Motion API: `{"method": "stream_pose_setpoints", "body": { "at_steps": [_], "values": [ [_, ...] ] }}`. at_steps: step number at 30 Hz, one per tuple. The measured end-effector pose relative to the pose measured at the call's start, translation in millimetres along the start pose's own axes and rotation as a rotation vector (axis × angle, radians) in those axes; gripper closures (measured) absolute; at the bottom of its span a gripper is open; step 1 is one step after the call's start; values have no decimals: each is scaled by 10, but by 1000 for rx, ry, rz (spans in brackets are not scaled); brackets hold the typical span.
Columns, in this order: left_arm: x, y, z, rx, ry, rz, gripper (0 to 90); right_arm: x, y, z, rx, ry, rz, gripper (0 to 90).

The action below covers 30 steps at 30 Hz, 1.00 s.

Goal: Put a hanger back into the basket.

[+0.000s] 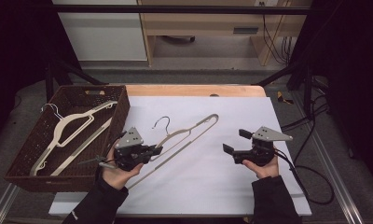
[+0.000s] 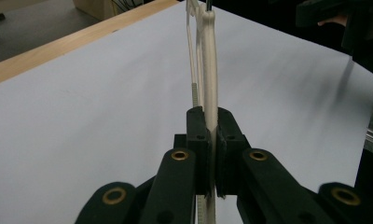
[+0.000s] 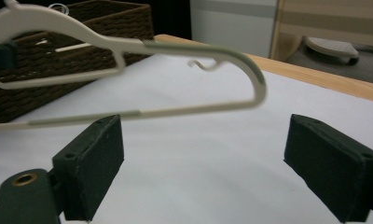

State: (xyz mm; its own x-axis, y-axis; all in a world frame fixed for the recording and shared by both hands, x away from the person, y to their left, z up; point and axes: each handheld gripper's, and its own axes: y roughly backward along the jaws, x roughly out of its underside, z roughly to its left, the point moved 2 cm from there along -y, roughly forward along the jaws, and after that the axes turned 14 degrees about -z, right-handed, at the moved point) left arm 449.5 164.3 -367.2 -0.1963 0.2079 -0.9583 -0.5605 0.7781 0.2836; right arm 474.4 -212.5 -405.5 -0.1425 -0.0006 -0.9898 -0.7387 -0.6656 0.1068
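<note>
A cream plastic hanger (image 1: 184, 133) with a metal hook hangs tilted over the white sheet (image 1: 212, 186). My left gripper (image 1: 156, 150) is shut on its lower arm. In the left gripper view the two pads (image 2: 197, 135) pinch the cream bar (image 2: 209, 70), which runs away from the camera. My right gripper (image 1: 235, 141) is off to the right, apart from the hanger, with its jaws spread wide and nothing between them. The right gripper view shows the open gripper (image 3: 203, 158) with the hanger's rounded end (image 3: 198, 49) farther off and above it.
A brown wicker basket (image 1: 119, 116) stands at the left of the table and holds another cream hanger (image 1: 68, 128). The table's wooden edge (image 1: 194, 90) runs along the far side of the sheet. Cables lie on the floor at the right.
</note>
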Motion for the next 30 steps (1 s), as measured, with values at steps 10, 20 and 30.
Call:
{"method": "stream_pose_setpoints", "body": {
  "at_steps": [10, 20, 30],
  "values": [
    [-312, 368, 153, -38, 11, -64, 864, 15, 134, -119, 61, -35, -10, 66],
    [-698, 696, 420, -78, -13, -79, 864, 31, 232, -151, 82, -47, -10, 59],
    [-807, 1004, 831, -131, 5, -77, 863, 37, 260, -152, 95, -53, -8, 51]
  ]
}}
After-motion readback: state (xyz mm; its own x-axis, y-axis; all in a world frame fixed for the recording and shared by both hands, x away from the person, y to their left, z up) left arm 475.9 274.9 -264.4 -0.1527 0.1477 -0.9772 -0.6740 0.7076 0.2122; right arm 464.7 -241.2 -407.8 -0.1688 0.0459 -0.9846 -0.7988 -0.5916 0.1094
